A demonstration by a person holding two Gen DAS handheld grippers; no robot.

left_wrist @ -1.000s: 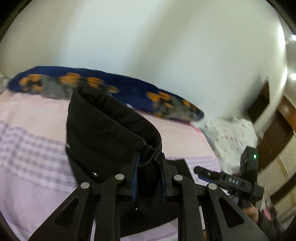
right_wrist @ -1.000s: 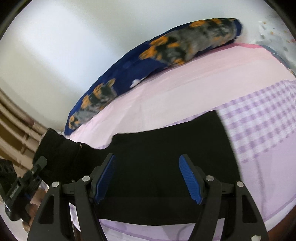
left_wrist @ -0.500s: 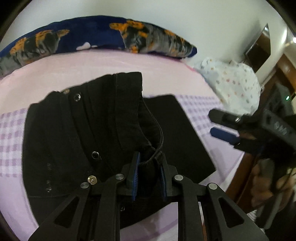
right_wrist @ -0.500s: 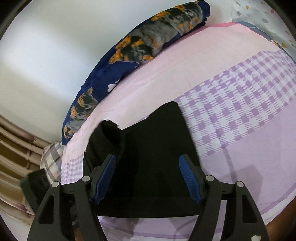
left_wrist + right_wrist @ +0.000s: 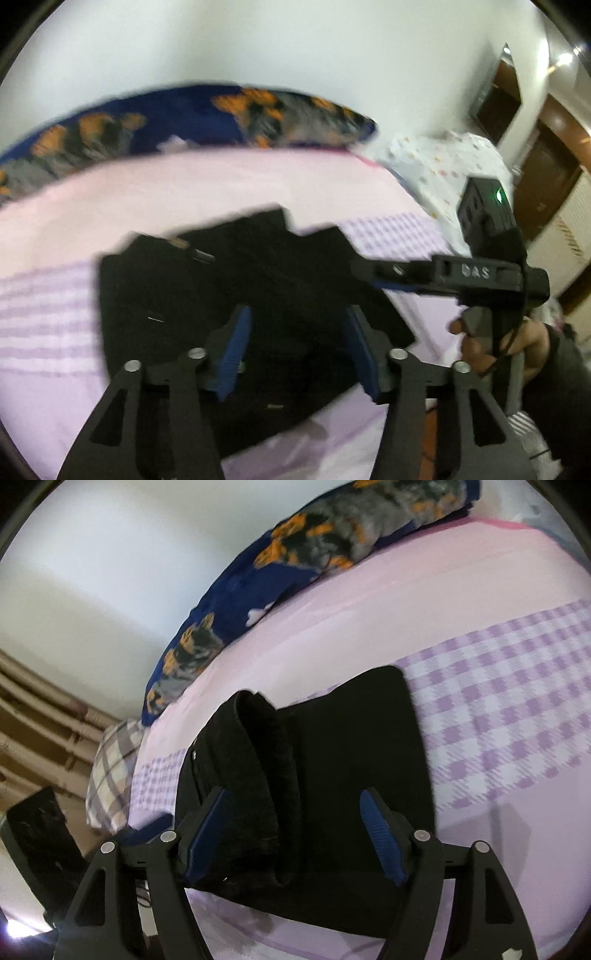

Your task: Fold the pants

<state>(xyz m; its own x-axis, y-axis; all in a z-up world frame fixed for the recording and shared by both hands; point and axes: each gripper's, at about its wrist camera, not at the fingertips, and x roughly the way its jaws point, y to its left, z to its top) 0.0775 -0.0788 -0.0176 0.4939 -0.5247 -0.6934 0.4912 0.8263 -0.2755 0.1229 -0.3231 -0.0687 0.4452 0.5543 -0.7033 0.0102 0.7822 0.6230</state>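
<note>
black denim pants (image 5: 332,775) folded, lying on lilac checked bedsheet (image 5: 517,701) | long axis runs away from both grippers | left gripper (image 5: 299,350) wide open, empty, directly over pants | right gripper (image 5: 295,834) wide open, empty, equally near; raised waistband fold lies toward its left finger

So the pants (image 5: 332,775) are lying folded on the bed (image 5: 498,720), close to its near edge, with the waistband part doubled over on top of the left side of the stack. A long pillow (image 5: 295,554) runs along the far side of the bed, up against the wall (image 5: 110,554). Left of the pants, at the end of the bed, sits a smaller cushion (image 5: 110,771). The left gripper (image 5: 295,347) hangs right over the pants, and the right gripper (image 5: 373,275) is over their right edge.
</note>
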